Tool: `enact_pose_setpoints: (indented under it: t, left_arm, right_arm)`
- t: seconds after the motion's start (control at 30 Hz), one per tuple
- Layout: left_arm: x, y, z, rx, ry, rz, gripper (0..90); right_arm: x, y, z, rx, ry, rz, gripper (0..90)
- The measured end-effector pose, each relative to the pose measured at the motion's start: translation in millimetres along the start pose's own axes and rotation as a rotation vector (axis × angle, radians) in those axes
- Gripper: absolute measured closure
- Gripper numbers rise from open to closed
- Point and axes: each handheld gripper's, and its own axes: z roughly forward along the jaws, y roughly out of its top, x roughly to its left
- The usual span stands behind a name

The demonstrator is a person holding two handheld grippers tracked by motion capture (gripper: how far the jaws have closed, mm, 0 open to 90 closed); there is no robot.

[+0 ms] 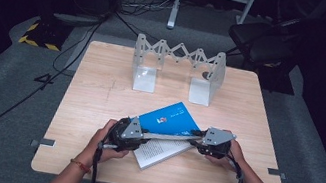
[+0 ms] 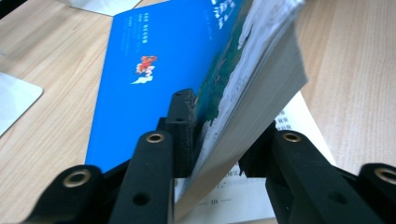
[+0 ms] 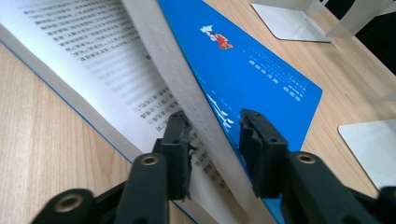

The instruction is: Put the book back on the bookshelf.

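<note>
Tongs (image 1: 143,134) in the person's left hand and tongs (image 1: 196,137) in the right meet over a blue-covered book (image 1: 169,118) lying open near the front middle of the pale wooden worktop (image 1: 92,109), each taking one end of the same raised wad of pages.

On the left, seen along its own jaws, the left tongs (image 2: 219,140) are closed most of the way onto a thick block of leaves (image 2: 261,88) together with the blue front cover; one jaw presses the cover side, the other sits under the page edges. Printed pages lie flat below, so the block appears to be lifted clear of the rest, probably to turn or close it without fanning the sheets.

At the middle, from above, the lifted block (image 1: 168,135) shows as a thin pale strip running between the two tools, which suggests both ends are held level so the paper does not sag or twist.

On the right, the right tongs (image 3: 215,135) stand partly open astride the same block's edge; whether both pads actually press it cannot be told. Text pages (image 3: 93,56) lie to one side, blue cover (image 3: 252,79) to the other.

Farther back, an extendable white bookend rack (image 1: 177,68) stands waiting, well apart from the book, likely its destination.
</note>
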Motion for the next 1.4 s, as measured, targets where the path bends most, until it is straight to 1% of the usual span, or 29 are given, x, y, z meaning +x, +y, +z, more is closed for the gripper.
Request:
enact_pose_setpoints:
  t: [0.03, 0.1, 0.17, 0.2, 0.27, 0.3, 0.37, 0.43, 0.47, 0.5, 0.53, 0.57, 0.6, 0.67, 0.7, 0.8, 0.87, 0.9, 0.93, 0.97, 1.0, 1.03, 1.07, 1.1, 1.13, 1.2, 1.27, 1.3, 1.4]
  left_arm:
    - [4.4, -0.5, -1.1, -0.004, 0.006, -0.017, 68.2]
    - [9.2, -2.4, -1.9, 0.01, -0.008, -0.055, 64.0]
    - [6.2, -2.3, -2.4, 0.008, 0.019, -0.075, 54.4]
    - [2.5, -0.6, -2.4, 0.01, 0.025, -0.069, 47.7]
    - [-7.1, 4.9, -1.8, 0.001, 0.043, -0.051, 41.0]
    - [-11.3, 8.3, -0.9, 0.0, 0.033, -0.046, 38.6]
    - [-19.7, 15.6, 4.1, 0.029, 0.06, -0.022, 36.4]
    - [-24.5, 20.2, 10.1, 0.053, 0.091, -0.027, 34.5]
    - [-25.6, 21.2, 12.1, 0.06, 0.126, -0.031, 34.8]
    - [-25.3, 20.6, 11.3, 0.048, 0.127, -0.037, 37.0]
    - [-23.7, 19.0, 9.2, 0.034, 0.122, -0.04, 48.7]
    - [-21.5, 17.0, 7.5, 0.04, 0.113, -0.04, 54.4]
    - [-20.9, 15.6, 6.7, 0.044, 0.104, -0.034, 58.0]
    - [-21.7, 12.8, 5.9, 0.065, 0.107, 0.014, 62.6]
    - [-21.7, 11.3, 5.8, 0.066, 0.105, 0.02, 64.5]
    - [-17.6, 5.9, 6.1, 0.075, 0.071, 0.023, 67.1]
    - [-16.2, 2.0, 6.8, 0.078, 0.051, 0.027, 69.3]
    - [-15.0, 1.1, 6.2, 0.071, 0.047, 0.022, 69.5]
    - [-13.7, 0.4, 5.7, 0.067, 0.044, 0.019, 69.5]
    - [-11.5, -0.3, 5.1, 0.067, 0.039, 0.021, 69.5]
    - [-9.4, -1.1, 5.0, 0.062, 0.032, 0.014, 69.6]
    - [-6.8, -1.7, 4.4, 0.06, 0.027, 0.006, 69.6]
    - [-3.2, -1.8, 3.4, 0.058, 0.021, -0.001, 69.6]
    - [-0.3, -2.1, 2.2, 0.053, 0.024, -0.016, 68.6]
    - [1.8, -2.5, 1.0, 0.05, 0.032, -0.032, 67.2]
    - [6.8, -2.9, -1.6, 0.059, 0.036, -0.079, 62.3]
    - [7.5, -2.3, -5.2, 0.078, 0.074, -0.111, 50.2]
    - [5.6, -1.2, -7.4, 0.08, 0.084, -0.117, 44.6]
    - [-6.1, 5.7, -16.6, 0.089, 0.129, -0.086, 36.0]
  right_arm:
    - [1.5, 2.0, 0.4, 0.006, -0.006, 0.001, 67.8]
    - [4.7, 7.7, 1.9, 0.024, -0.025, 0.013, 68.8]
    - [6.7, 11.5, 3.0, 0.037, -0.029, 0.013, 69.3]
    - [7.7, 13.1, 3.1, 0.04, -0.034, 0.02, 69.3]
    - [10.0, 15.9, 4.3, 0.057, -0.036, 0.012, 69.3]
    - [10.7, 17.3, 4.6, 0.062, -0.039, 0.009, 69.4]
    - [12.8, 21.4, 4.4, 0.07, -0.047, 0.013, 69.8]
    - [14.6, 24.7, 4.4, 0.078, -0.053, 0.003, 70.3]
    - [16.0, 26.4, 4.4, 0.085, -0.057, -0.001, 70.5]
    - [18.1, 28.1, 4.6, 0.095, -0.061, -0.004, 70.7]
    - [19.6, 29.3, 4.4, 0.103, -0.065, -0.009, 70.7]
    - [21.3, 30.3, 4.2, 0.108, -0.067, -0.012, 70.9]
    - [23.5, 31.9, 3.7, 0.109, -0.069, -0.014, 71.1]
    - [26.1, 34.0, 3.8, 0.116, -0.068, -0.032, 71.1]
    - [27.3, 34.2, 4.5, 0.116, -0.063, -0.037, 70.8]
    - [24.8, 32.5, 5.6, 0.094, -0.032, -0.009, 66.6]
    - [19.5, 27.8, 3.4, 0.044, 0.01, 0.014, 61.7]
    - [14.4, 22.8, 2.6, 0.033, 0.02, 0.015, 58.1]
    - [9.7, 17.6, 2.6, 0.046, 0.014, 0.001, 57.4]
    - [4.6, 11.4, 2.5, 0.047, 0.003, -0.007, 58.8]
    - [-0.7, 5.7, 2.1, 0.028, 0.023, 0.009, 59.8]
    - [-4.5, 1.6, 1.8, -0.002, 0.043, 0.004, 62.6]
    - [-4.9, 0.1, 1.5, -0.016, 0.044, -0.022, 65.3]
    - [-4.1, 1.9, 2.3, -0.016, 0.043, -0.055, 68.1]
    - [-2.9, 4.4, 2.6, -0.013, 0.037, -0.069, 69.7]
    - [0.4, 8.6, 3.5, -0.003, 0.03, -0.059, 71.3]
    - [6.6, 14.3, 3.9, 0.015, 0.013, -0.064, 73.0]
    - [9.7, 17.4, 3.7, 0.026, 0.007, -0.072, 73.7]
    - [17.7, 26.1, 4.3, 0.064, -0.004, -0.095, 74.6]
